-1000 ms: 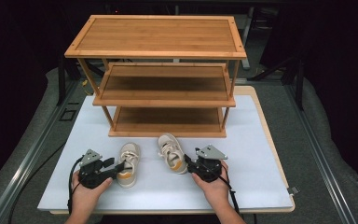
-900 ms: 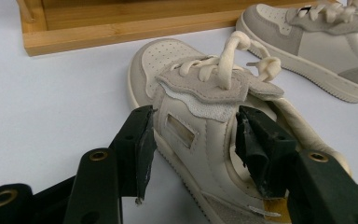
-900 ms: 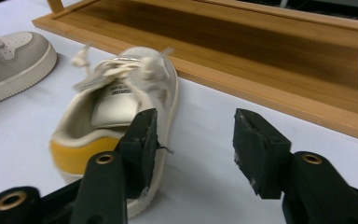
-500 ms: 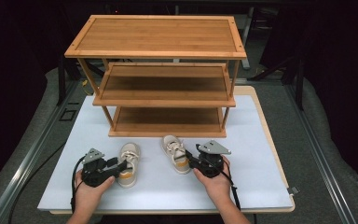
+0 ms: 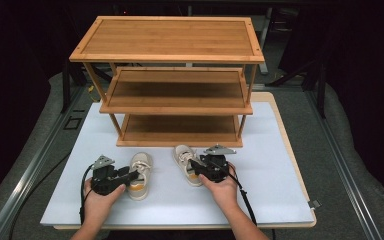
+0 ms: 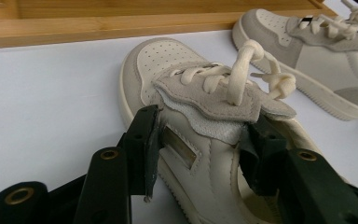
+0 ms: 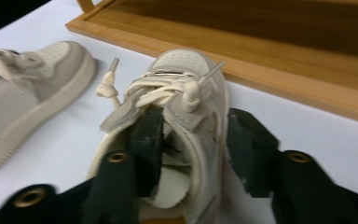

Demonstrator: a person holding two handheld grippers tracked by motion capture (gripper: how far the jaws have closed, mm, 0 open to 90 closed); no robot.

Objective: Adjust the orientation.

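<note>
Shoes are lying toes-far near the shelf rack (image 5: pixel 180 107): left gripper (image 6: pixel 198 140) jaws, just closing, are straddling the left shoe (image 6: pixel 186 84) wall; right gripper (image 7: pixel 193 140) jaws, also closing, are straddling the right shoe (image 7: pixel 186 93) side, neither visibly clamped yet

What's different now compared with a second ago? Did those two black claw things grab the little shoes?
Both grippers' jaws have just been closing. The left gripper now straddles one wall of the left cream lace-up sneaker; the right gripper has one jaw inside the right cream sneaker and one outside, and that shoe has shifted slightly towards the left one. The three-tier bamboo shoe rack and white board are unchanged.
</note>
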